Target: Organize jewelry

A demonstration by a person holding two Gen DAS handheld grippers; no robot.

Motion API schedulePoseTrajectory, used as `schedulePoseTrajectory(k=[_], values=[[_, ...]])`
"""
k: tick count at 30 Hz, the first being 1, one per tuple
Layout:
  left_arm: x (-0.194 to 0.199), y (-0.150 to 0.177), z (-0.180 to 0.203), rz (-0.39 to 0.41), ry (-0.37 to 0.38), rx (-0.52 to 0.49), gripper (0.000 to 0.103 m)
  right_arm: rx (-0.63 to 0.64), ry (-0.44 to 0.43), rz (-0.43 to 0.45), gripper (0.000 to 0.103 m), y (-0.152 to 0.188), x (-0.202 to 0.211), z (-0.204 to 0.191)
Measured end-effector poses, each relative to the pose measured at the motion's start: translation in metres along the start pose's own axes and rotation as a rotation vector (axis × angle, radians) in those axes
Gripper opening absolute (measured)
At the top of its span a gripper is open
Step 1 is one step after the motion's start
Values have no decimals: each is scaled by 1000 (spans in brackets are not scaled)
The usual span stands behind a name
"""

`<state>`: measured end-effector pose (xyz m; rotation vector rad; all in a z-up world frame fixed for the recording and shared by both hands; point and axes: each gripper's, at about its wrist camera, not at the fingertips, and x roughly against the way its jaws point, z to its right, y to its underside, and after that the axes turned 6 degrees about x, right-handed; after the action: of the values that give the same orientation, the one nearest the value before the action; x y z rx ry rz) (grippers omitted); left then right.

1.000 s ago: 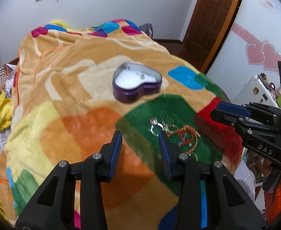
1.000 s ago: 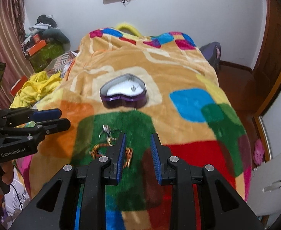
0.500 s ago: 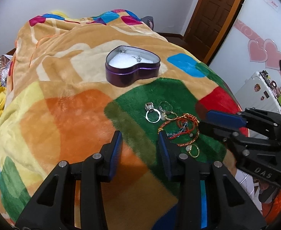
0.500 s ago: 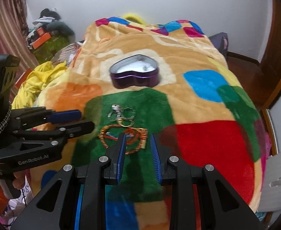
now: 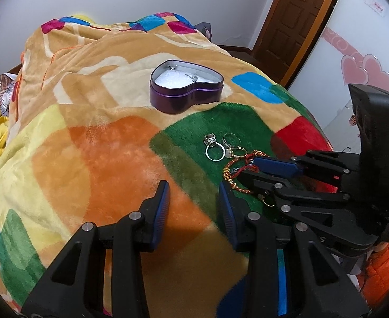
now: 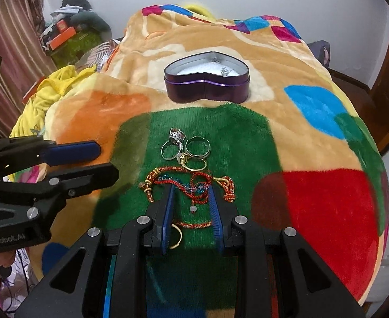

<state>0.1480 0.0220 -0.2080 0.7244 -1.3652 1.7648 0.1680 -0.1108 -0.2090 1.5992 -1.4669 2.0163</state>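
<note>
A: Jewelry first: where does it lie?
B: On the bed's green blanket patch (image 6: 146,132), nearer us than the heart-shaped tin (image 6: 206,79): rings (image 6: 185,149) closest to the tin, braided bracelets (image 6: 191,185) nearer again.
A: Which gripper is closer?
B: The right gripper (image 6: 190,198), released, with its jaws either side of the bracelets, whose cords run crosswise to them. The left gripper (image 5: 193,198) is also released, well to the tin-side left over orange.
</note>
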Motion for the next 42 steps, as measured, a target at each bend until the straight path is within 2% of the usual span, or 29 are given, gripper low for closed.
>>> schedulePoseTrajectory(k=[3,4,6,8,12,19,25,29,34,42], values=[[-1,0,0,-1,1,3,38,-2,-5,13,21,0,0,1],[-1,0,1,-2,3,4,38,-2,-1,16,15,-1,0,0],[-1,0,3,-5,10,3,38,5,4,24,8,0,2,0],[-3,-1,5,-8,15,1,38,-1,-3,32,5,0,4,-1],[-8,-2,10,-18,32,1,38,-12,-10,77,4,0,17,-1],[-20,-4,19,-46,48,0,36,-18,34,155,4,-4,43,6],[-13,1,20,-26,23,-7,36,-19,22,152,4,-6,47,9],[0,4,13,-9,-3,-13,36,-24,-35,68,11,-6,30,5],[11,6,2,11,-23,-8,36,-56,-56,44,28,-9,15,5],[8,5,-4,10,2,9,36,-49,-24,14,28,-7,-4,1]])
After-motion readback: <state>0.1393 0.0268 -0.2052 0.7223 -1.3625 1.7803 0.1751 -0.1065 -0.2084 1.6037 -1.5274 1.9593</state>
